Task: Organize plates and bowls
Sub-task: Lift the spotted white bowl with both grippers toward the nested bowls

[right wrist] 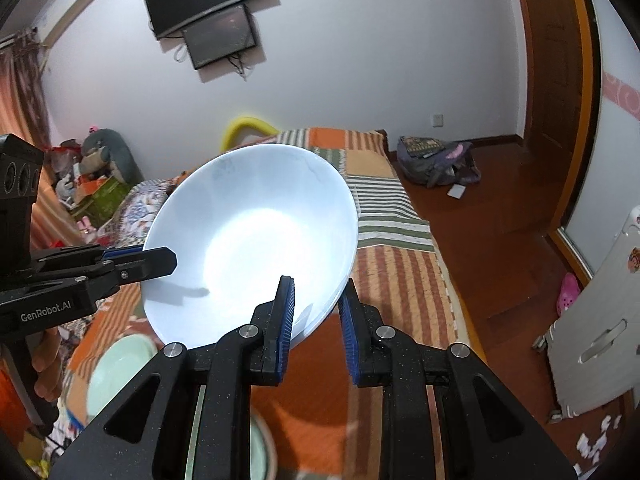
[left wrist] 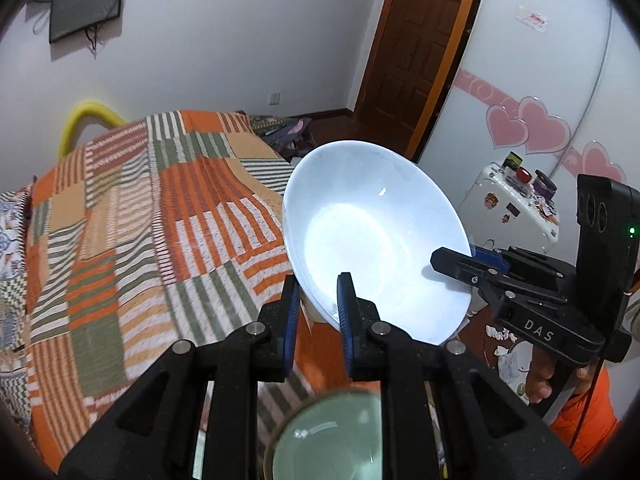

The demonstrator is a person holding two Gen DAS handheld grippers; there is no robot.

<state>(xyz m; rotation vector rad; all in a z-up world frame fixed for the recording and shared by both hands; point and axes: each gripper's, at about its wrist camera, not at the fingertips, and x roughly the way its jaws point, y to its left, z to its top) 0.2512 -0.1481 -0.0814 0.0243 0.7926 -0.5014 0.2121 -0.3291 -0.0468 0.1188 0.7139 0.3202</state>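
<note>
- Left wrist view: left gripper (left wrist: 318,312) is clamped on the near rim of the white bowl (left wrist: 372,232), one pad inside the wall and one outside. Jaws nearly closed, w/ only the thin rim between them.
- Right gripper (left wrist: 448,266) comes in from the right side and pinches the opposite rim. Two-point hold prob. because the bowl is wide and slick; one pinch alone would let it swing.
- Bowl is in the air, tilted w/ its opening toward the cameras, above the striped bedspread (left wrist: 140,220). A pale green bowl (left wrist: 332,436) sits below, partly hidden by the gripper body; likely the stacking spot, tho can't confirm.
- Right wrist view: right gripper (right wrist: 316,314) grips the bowl's (right wrist: 256,240) near rim, jaws almost shut on it.
- Left gripper (right wrist: 160,262) bites the left rim. Green bowl (right wrist: 120,376) lies under, on the bed.
</note>
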